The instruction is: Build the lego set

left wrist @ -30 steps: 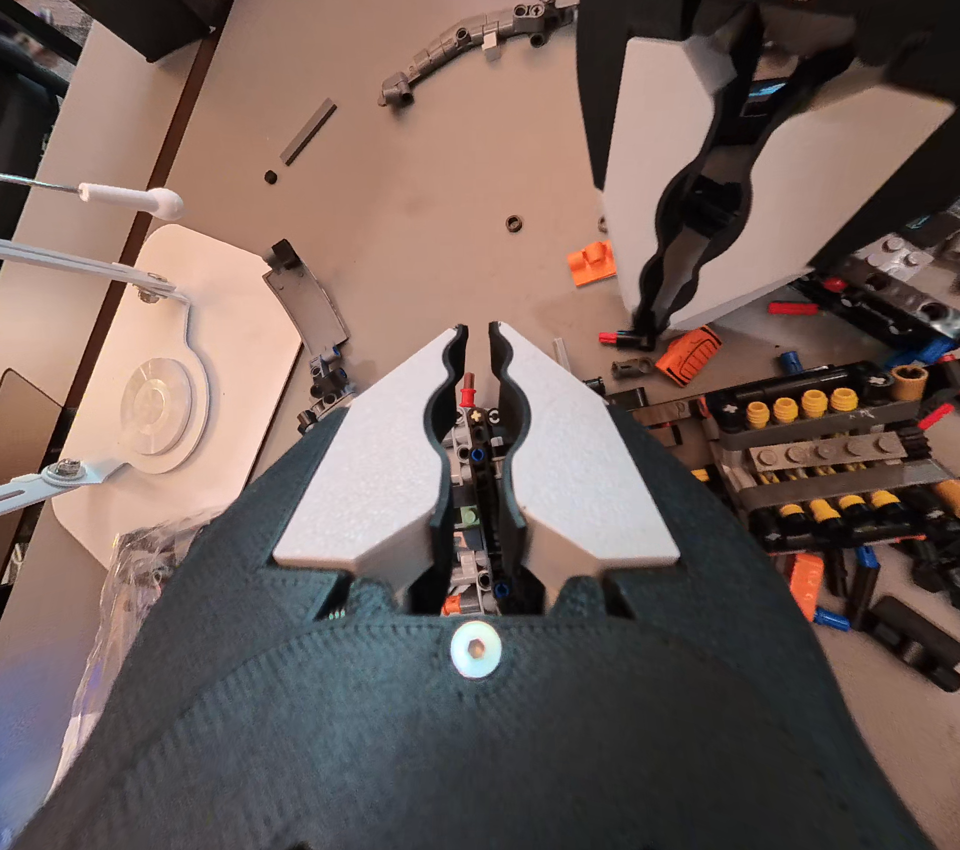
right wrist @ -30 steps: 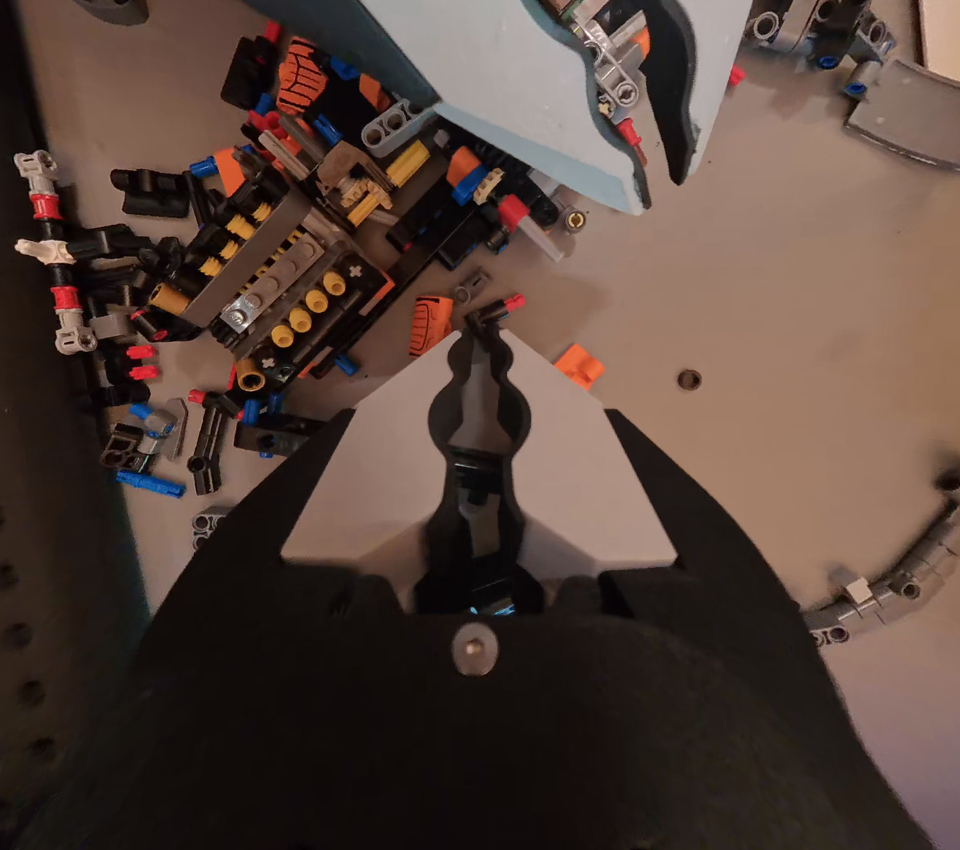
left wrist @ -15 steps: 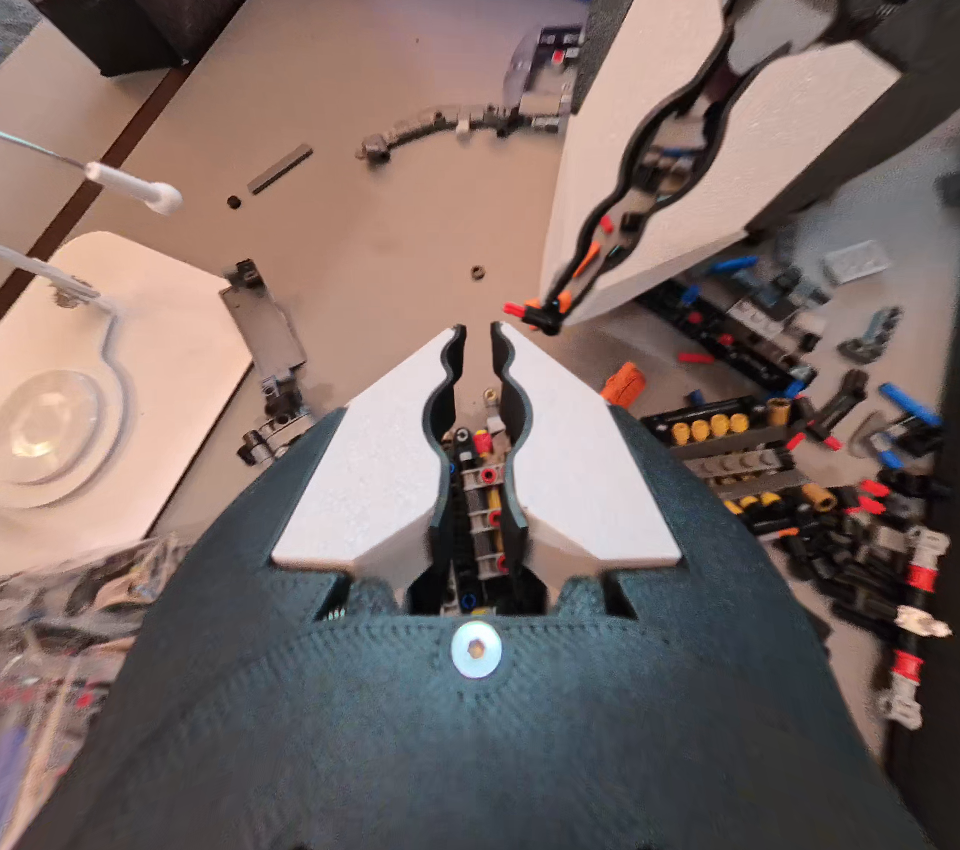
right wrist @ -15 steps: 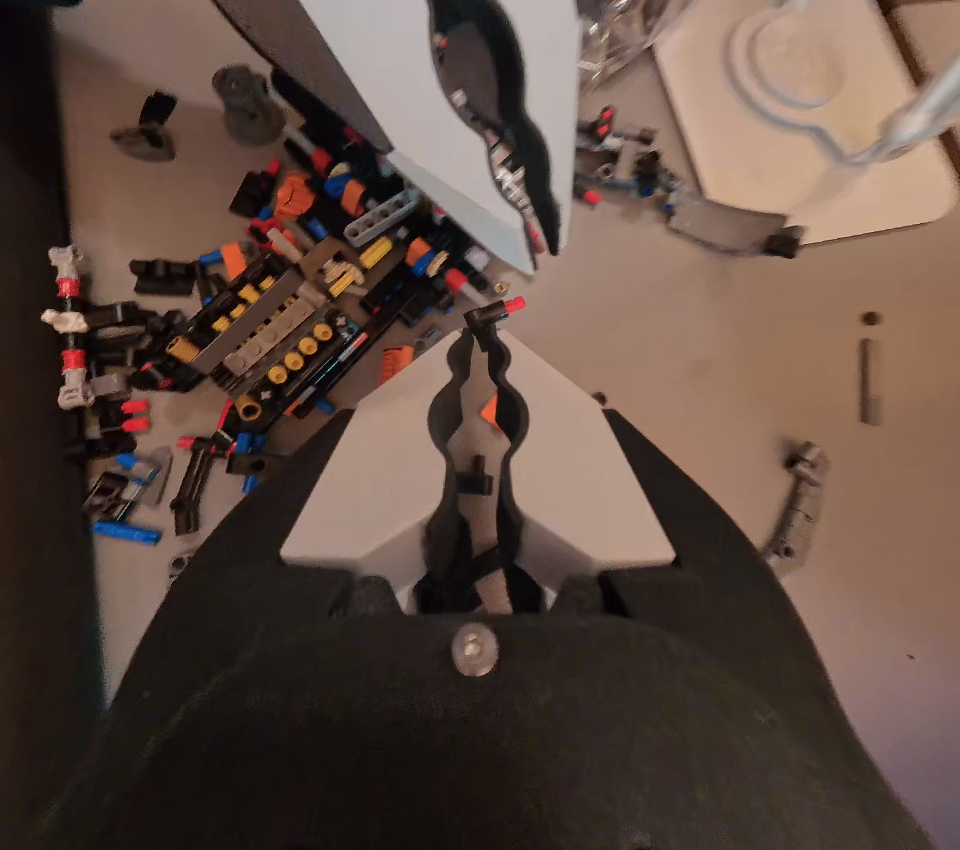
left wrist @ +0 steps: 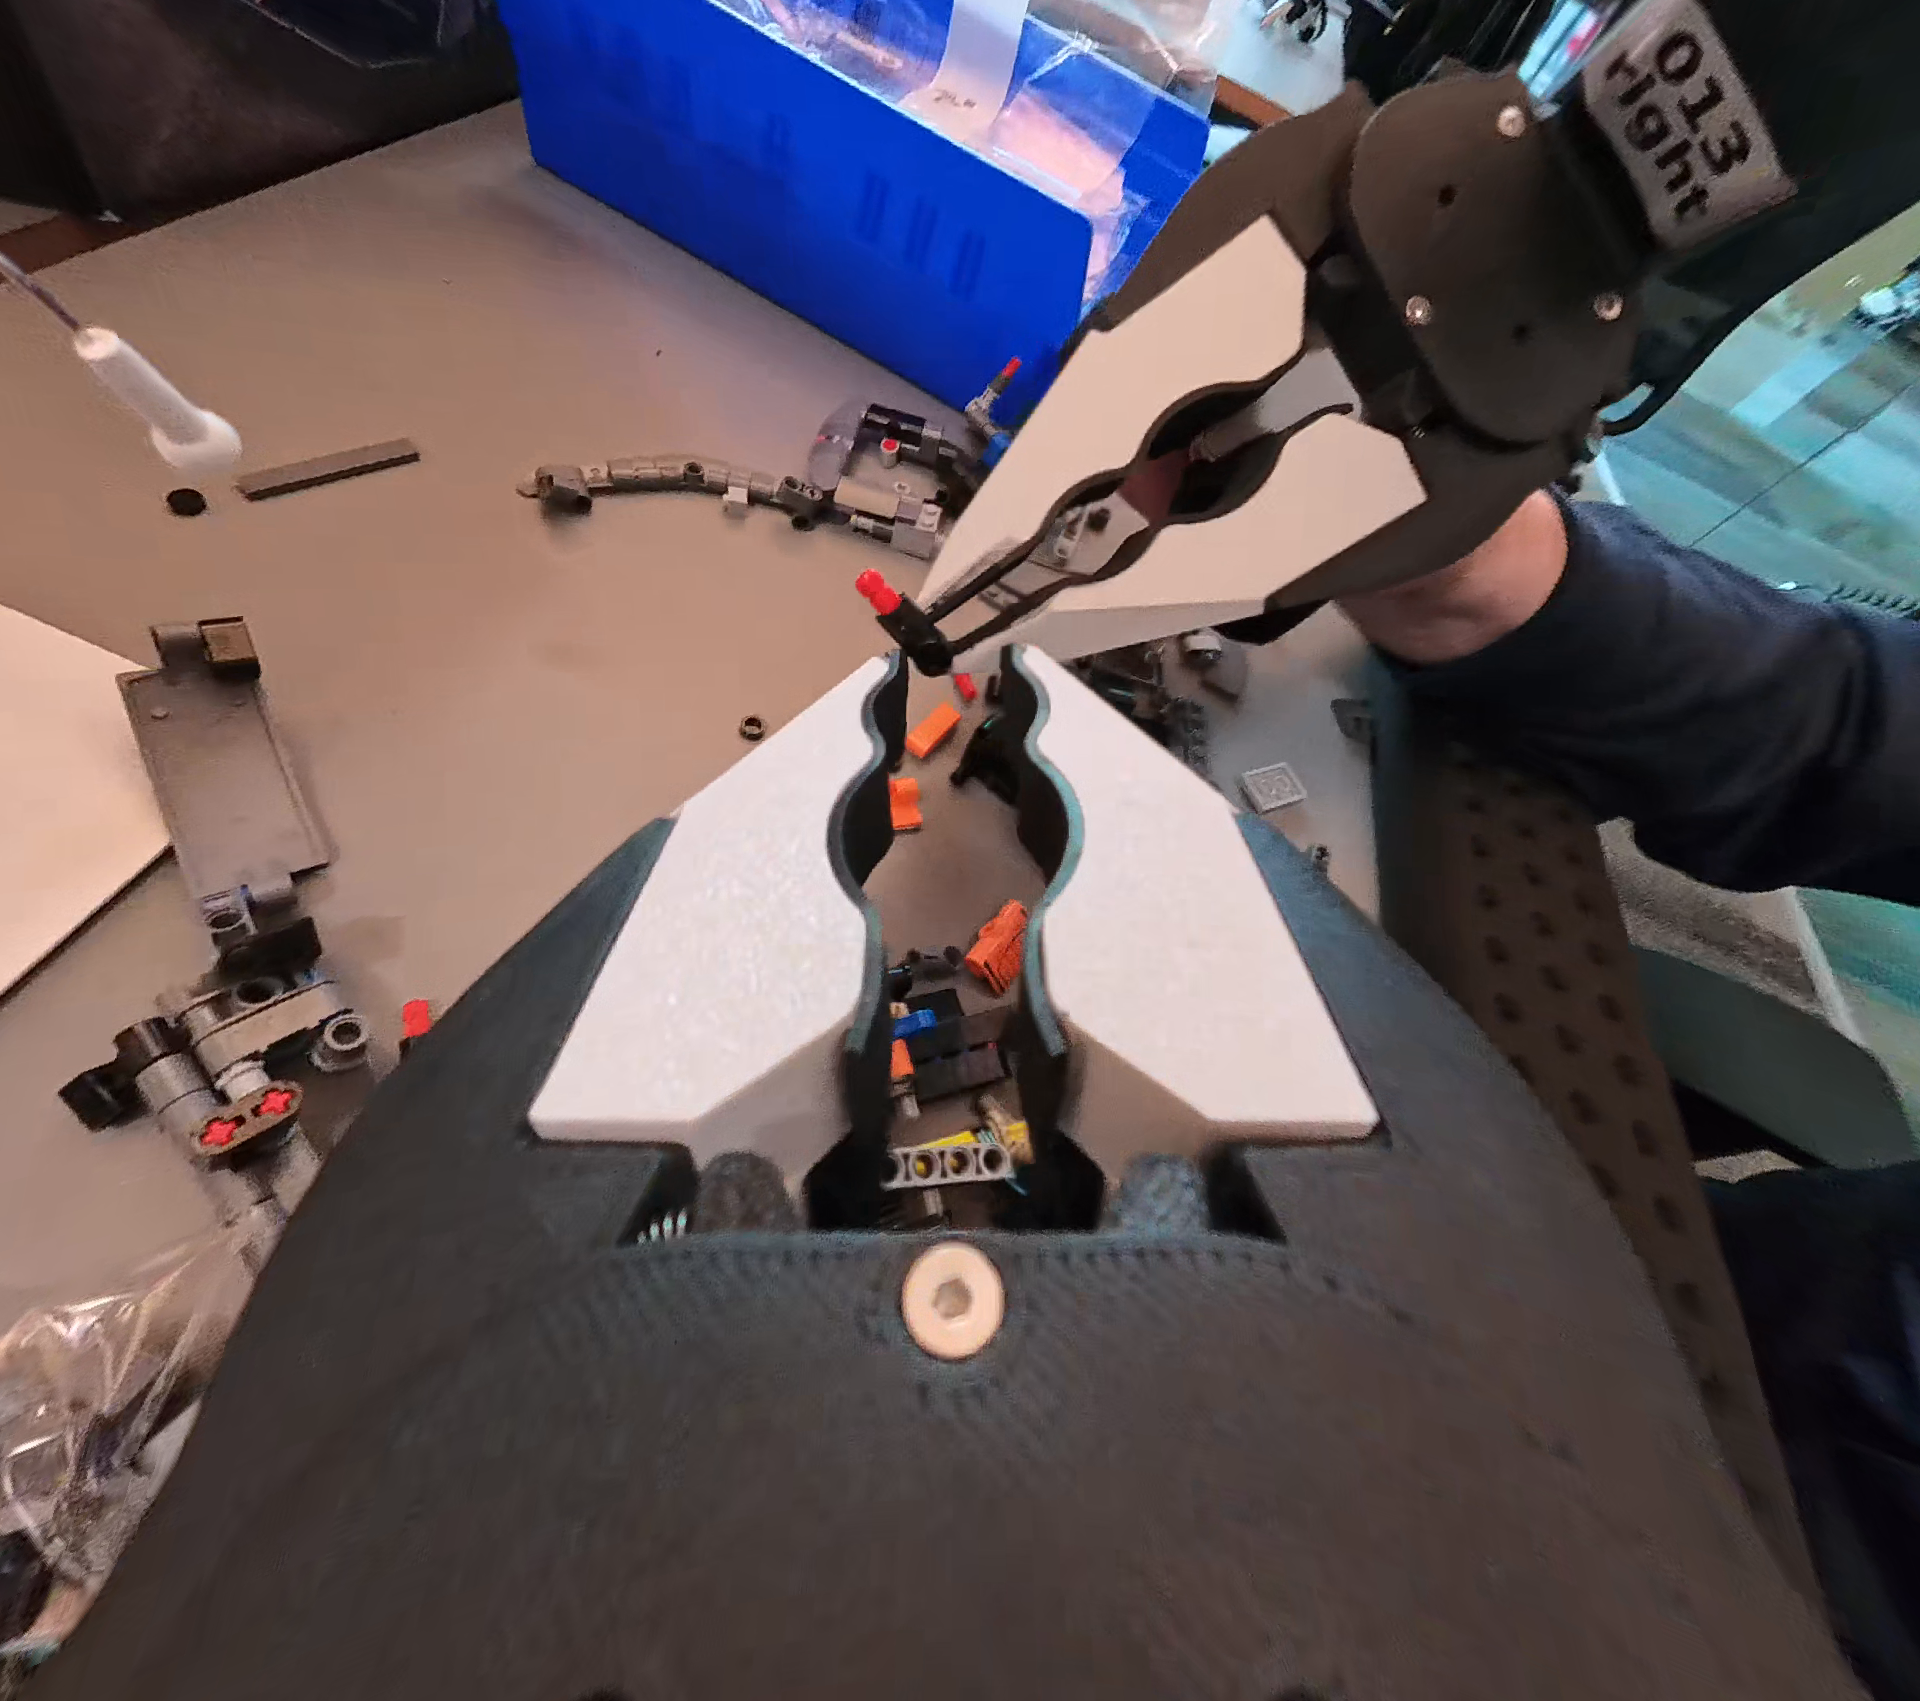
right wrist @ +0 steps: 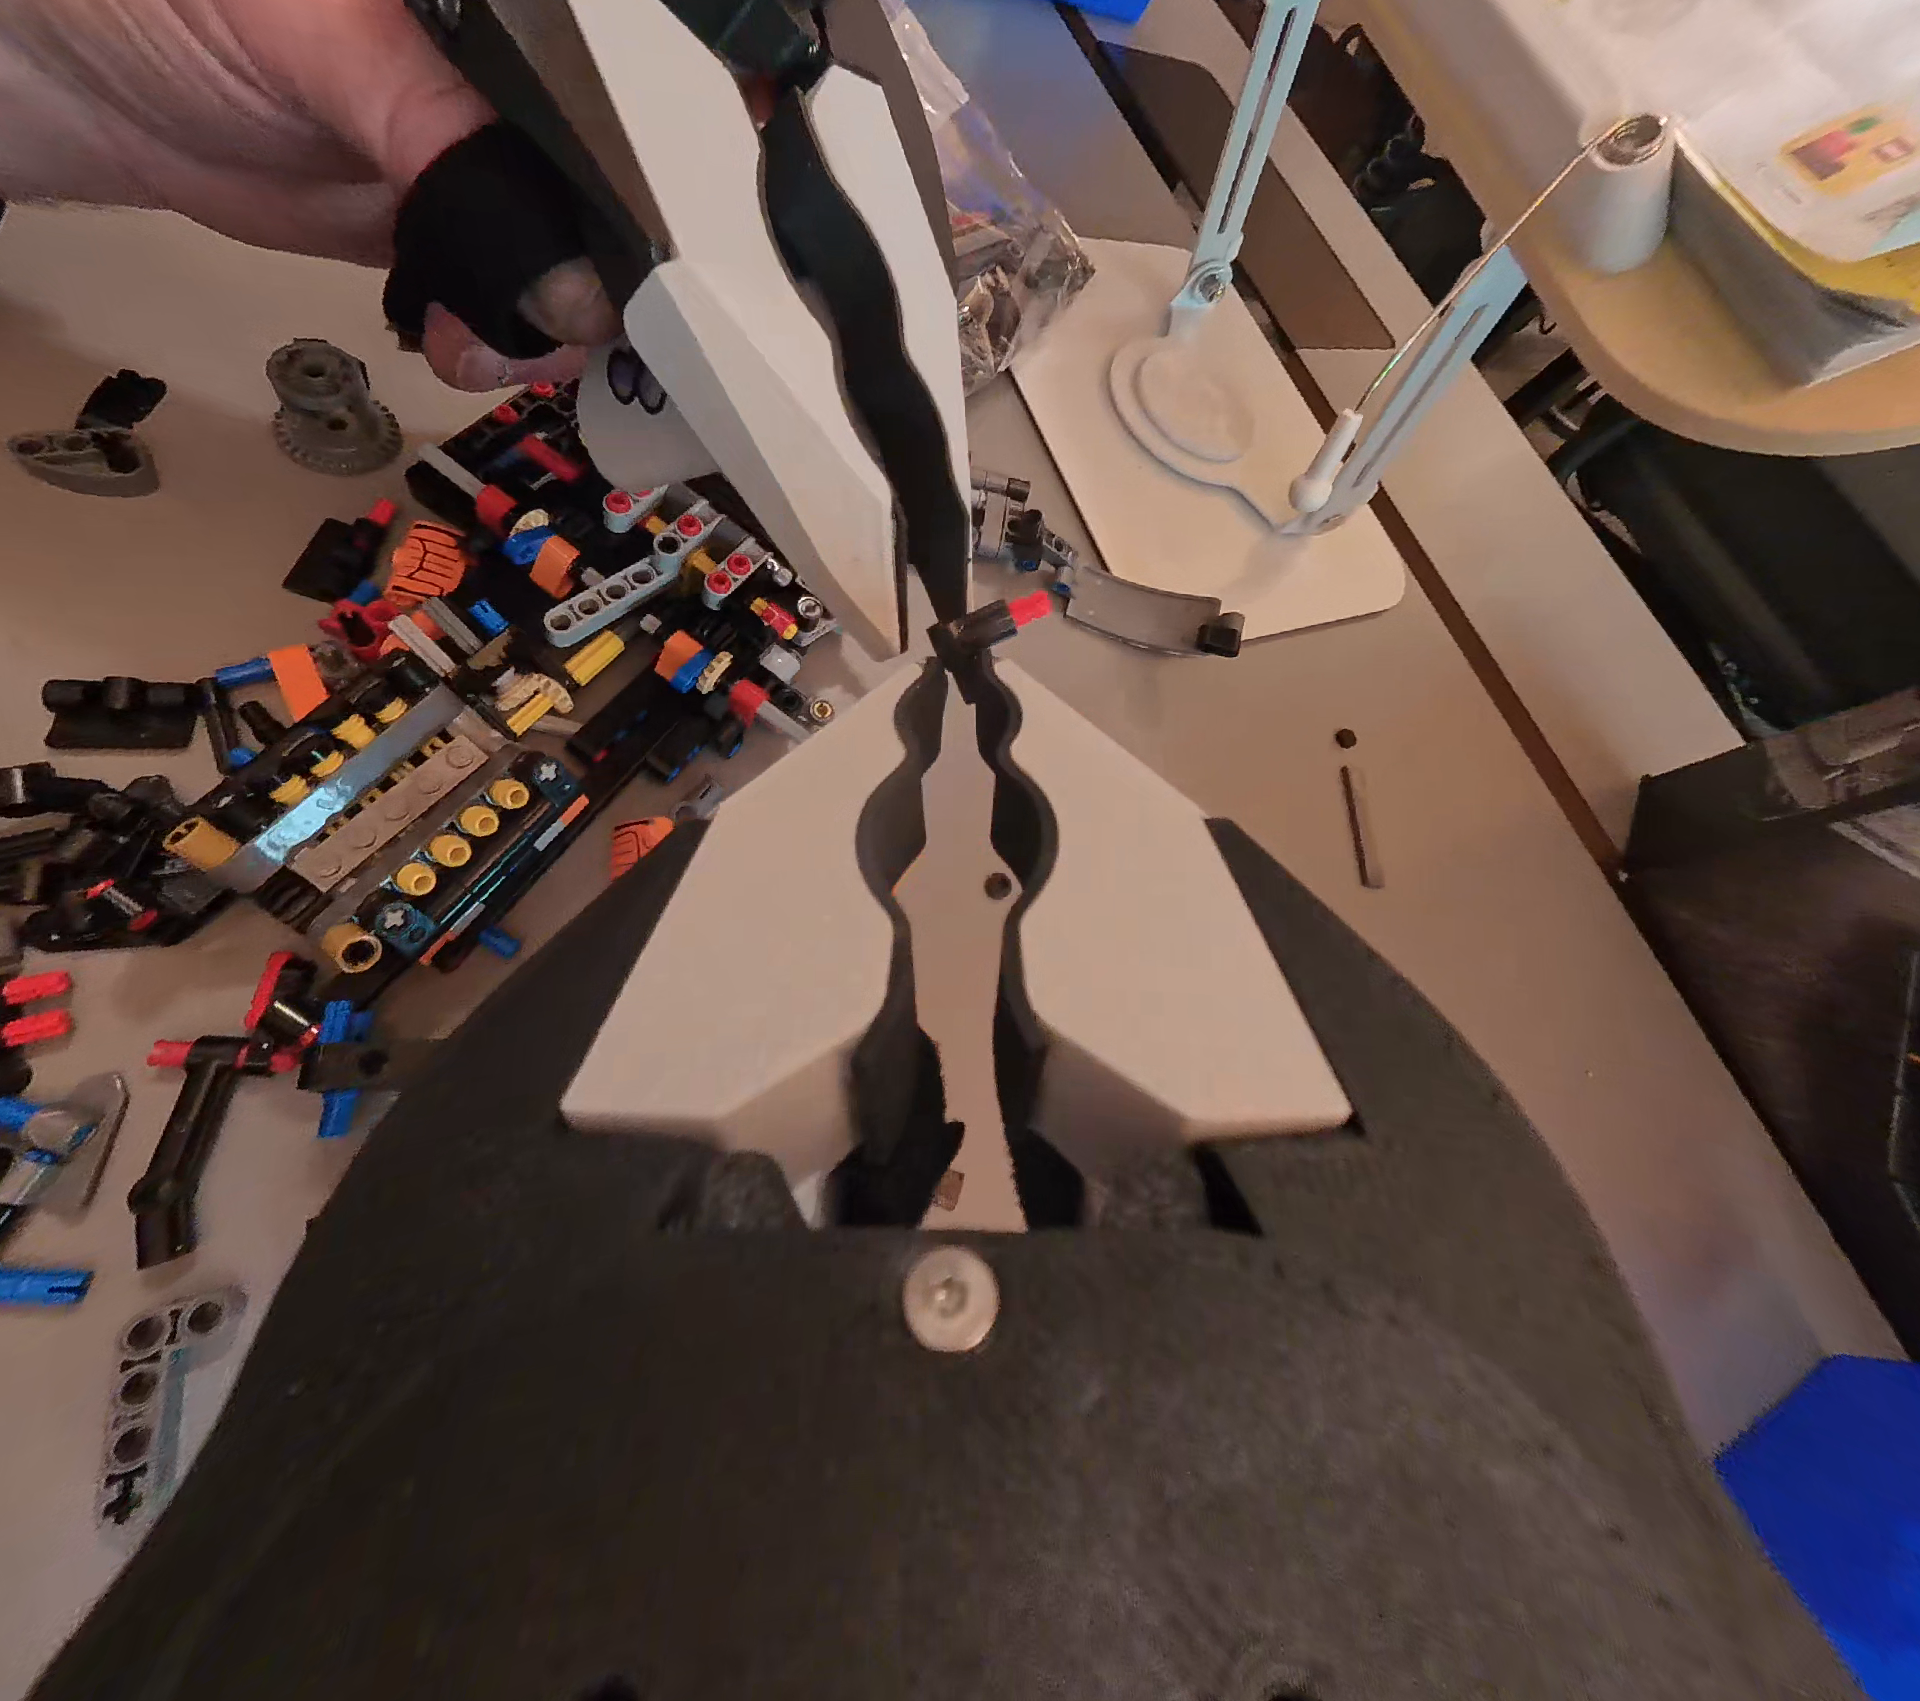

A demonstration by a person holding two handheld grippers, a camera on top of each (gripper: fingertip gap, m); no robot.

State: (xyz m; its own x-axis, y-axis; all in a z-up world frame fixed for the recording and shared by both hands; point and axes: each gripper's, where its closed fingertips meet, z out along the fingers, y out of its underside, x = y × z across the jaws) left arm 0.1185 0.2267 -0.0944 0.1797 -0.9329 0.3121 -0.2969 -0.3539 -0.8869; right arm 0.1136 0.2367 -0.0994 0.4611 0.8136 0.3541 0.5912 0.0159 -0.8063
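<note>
The small black connector with a red pin end (right wrist: 985, 625) is held above the table at the point where the two gripper tips meet. The right gripper (right wrist: 961, 677) has its jaws pinched down on the black body of the piece, red end projecting sideways. The left gripper (left wrist: 948, 666) stands with its jaws parted; its fingertips flank the same piece, and whether they touch it cannot be told. Both tools have smooth white wedge-shaped fingers with wavy black inner edges, set in coarse black printed housings.

Below, on the matte grey table (left wrist: 499, 695), lies a loose pile of parts (right wrist: 436, 716): black beams, yellow round studs, orange curved panels, blue and red pins, grey perforated liftarms. A curved chain of grey links (left wrist: 665, 479) lies apart on the table, near a flat grey tile (left wrist: 327, 467) and a dark rectangular panel (left wrist: 223, 778).

A blue plastic bin (left wrist: 831, 197) at the far edge holds clear plastic bags. A white metal stand (right wrist: 1205, 467) rests on its flat base beside the table edge.
</note>
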